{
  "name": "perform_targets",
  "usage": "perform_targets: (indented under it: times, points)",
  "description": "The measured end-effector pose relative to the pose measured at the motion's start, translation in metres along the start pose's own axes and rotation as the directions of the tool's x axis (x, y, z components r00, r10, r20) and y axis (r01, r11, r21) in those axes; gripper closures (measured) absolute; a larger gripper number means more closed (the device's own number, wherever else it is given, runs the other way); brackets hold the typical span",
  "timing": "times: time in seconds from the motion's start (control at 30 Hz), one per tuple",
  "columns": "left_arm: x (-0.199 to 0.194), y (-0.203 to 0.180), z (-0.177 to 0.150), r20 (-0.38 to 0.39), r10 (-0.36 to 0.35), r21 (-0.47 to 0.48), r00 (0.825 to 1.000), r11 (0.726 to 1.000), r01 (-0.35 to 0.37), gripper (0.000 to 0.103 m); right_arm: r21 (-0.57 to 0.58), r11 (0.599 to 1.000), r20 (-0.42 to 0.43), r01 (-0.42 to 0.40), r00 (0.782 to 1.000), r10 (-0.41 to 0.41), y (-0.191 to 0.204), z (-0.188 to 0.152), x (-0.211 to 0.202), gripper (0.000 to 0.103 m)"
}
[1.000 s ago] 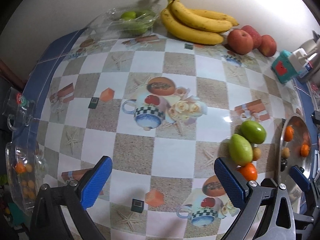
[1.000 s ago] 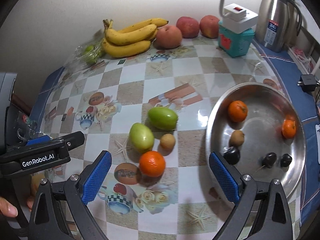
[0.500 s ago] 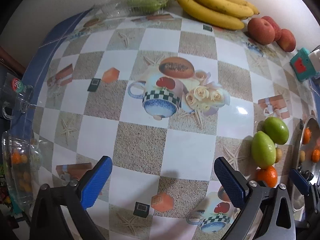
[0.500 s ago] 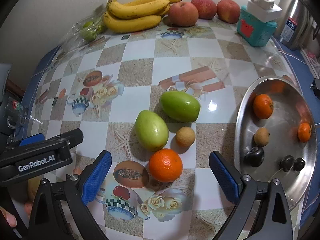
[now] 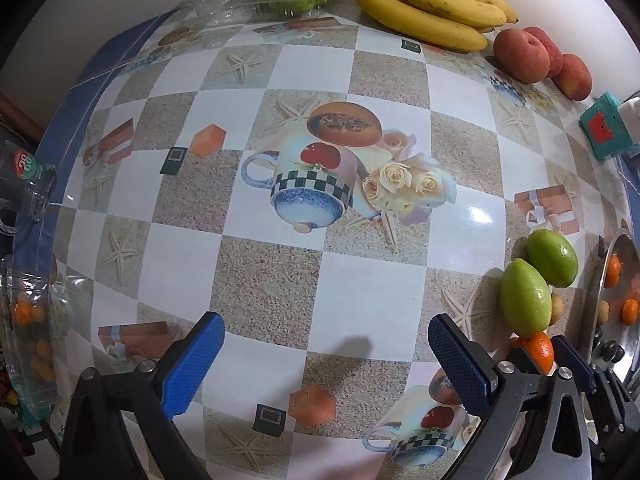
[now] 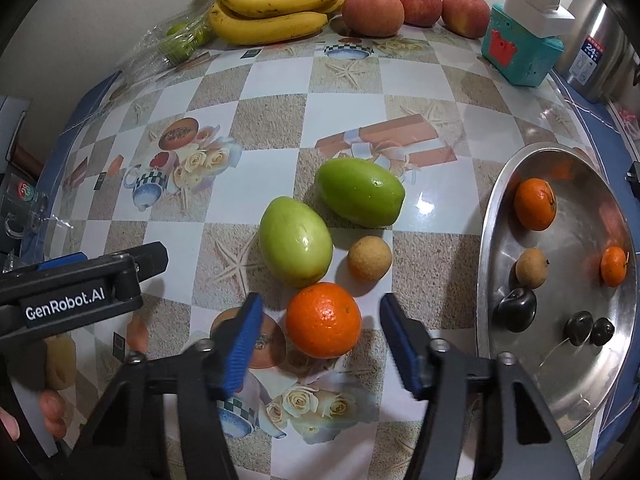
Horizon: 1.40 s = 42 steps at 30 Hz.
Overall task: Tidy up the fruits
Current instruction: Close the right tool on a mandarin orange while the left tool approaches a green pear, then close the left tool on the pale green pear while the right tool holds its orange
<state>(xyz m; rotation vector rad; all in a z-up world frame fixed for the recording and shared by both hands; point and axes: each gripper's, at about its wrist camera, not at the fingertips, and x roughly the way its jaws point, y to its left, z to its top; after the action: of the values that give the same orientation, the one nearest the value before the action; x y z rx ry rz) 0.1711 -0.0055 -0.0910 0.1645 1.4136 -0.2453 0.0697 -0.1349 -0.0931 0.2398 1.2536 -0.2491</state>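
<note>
orange (image 6: 323, 319) between closing right gripper (image 6: 320, 344)

The right hand-held gripper (image 6: 320, 336) points steeply down with its jaws closing, pads not yet touching anything, while the left hand-held gripper (image 5: 324, 356) hangs wide open, pointing straight down.

We take this for a home, most likely a kitchen or dining corner. Our bench (image 6: 276, 120) wears a glossy printed oilcloth of checks, teacups, roses and starfish, pushed against a plain wall. On it we see bananas (image 6: 276, 8), peaches (image 6: 372, 12), a steel thermos jug (image 6: 600, 40), a teal box (image 6: 516, 56) with a white plug adapter (image 6: 536, 8) on top, and a metal basin (image 6: 560, 392) of small fruit.
</note>
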Motion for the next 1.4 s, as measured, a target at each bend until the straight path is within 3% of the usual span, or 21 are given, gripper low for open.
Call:
perform_targets:
  times: [0.23, 0.53, 0.63, 0.8, 1.07, 1.4]
  points:
    - [-0.006, -0.009, 0.001, 0.008, -0.014, 0.015, 1.0, 1.0, 0.014, 0.0, -0.001, 1.0, -0.001, -0.003, 1.0, 0.003, 0.0, -0.001, -0.001, 0.062]
    - [-0.02, -0.017, 0.005, 0.023, -0.05, 0.01, 0.999, 0.999, 0.05, 0.0, 0.012, 0.999, 0.007, -0.044, 0.999, 0.044, -0.002, -0.004, -0.011, 0.063]
    - [-0.022, -0.017, 0.005, 0.015, -0.089, -0.034, 0.996, 0.995, 0.089, 0.0, 0.023, 0.998, 0.024, -0.057, 0.998, 0.056, -0.005, -0.003, -0.019, 0.063]
    - [-0.019, -0.019, 0.003, 0.005, -0.163, -0.072, 0.987, 0.984, 0.163, 0.0, 0.066, 0.997, 0.058, -0.049, 0.997, 0.045, -0.022, -0.001, -0.037, 0.063]
    - [-0.02, -0.044, 0.003, 0.023, -0.249, -0.043, 0.968, 0.967, 0.25, 0.002, 0.191, 0.981, 0.118, -0.037, 0.993, 0.014, -0.073, 0.002, -0.061, 0.063]
    - [-0.018, -0.085, 0.004, 0.049, -0.326, 0.019, 0.944, 0.945, 0.326, 0.018, 0.289, 0.955, 0.148, -0.062, 0.989, 0.019, -0.112, -0.004, -0.073, 0.063]
